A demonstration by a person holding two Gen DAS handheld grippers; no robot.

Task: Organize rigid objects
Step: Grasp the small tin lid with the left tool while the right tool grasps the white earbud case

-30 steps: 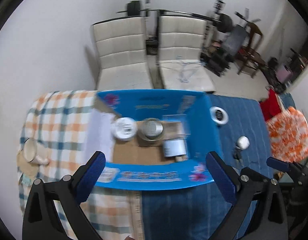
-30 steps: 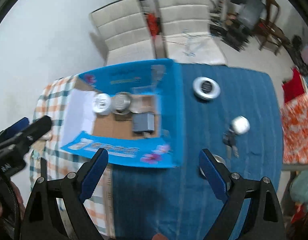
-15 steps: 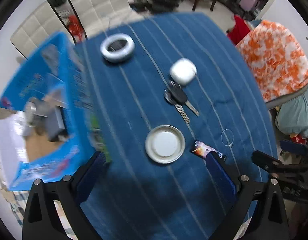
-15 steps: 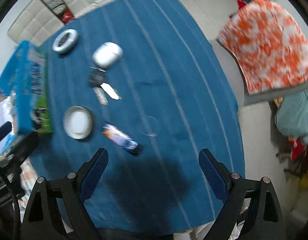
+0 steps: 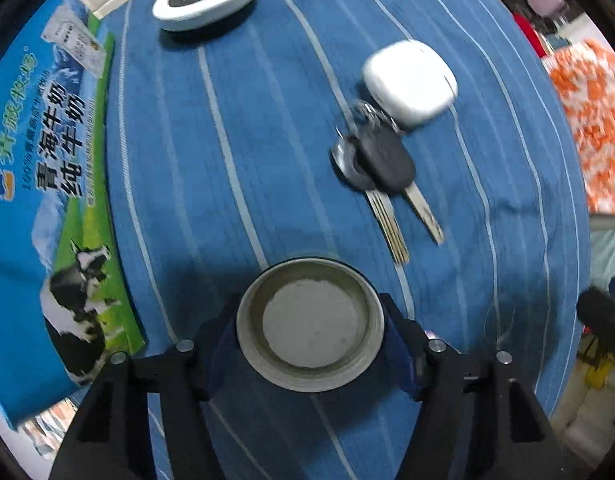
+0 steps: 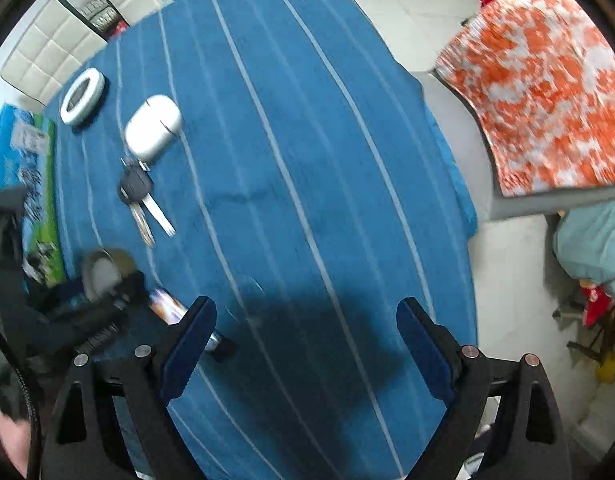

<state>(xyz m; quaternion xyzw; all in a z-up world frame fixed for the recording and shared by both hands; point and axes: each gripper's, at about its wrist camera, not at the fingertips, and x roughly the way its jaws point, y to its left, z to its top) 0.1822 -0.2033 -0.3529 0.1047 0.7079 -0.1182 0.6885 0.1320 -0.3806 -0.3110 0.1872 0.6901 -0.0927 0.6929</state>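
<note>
Keys (image 5: 381, 172) touching case (image 5: 411, 80), lid (image 5: 310, 324) before them (box (image 5: 39, 184) left)

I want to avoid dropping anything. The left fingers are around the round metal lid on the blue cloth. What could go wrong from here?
1. The left gripper grips the shallow metal lid only at its thin rim, so it may slip or tilt when lifted.
2. The small printed packet lies close to the lid and could be knocked.
3. The keys touch the white case; picking up one could drag the other.
</note>
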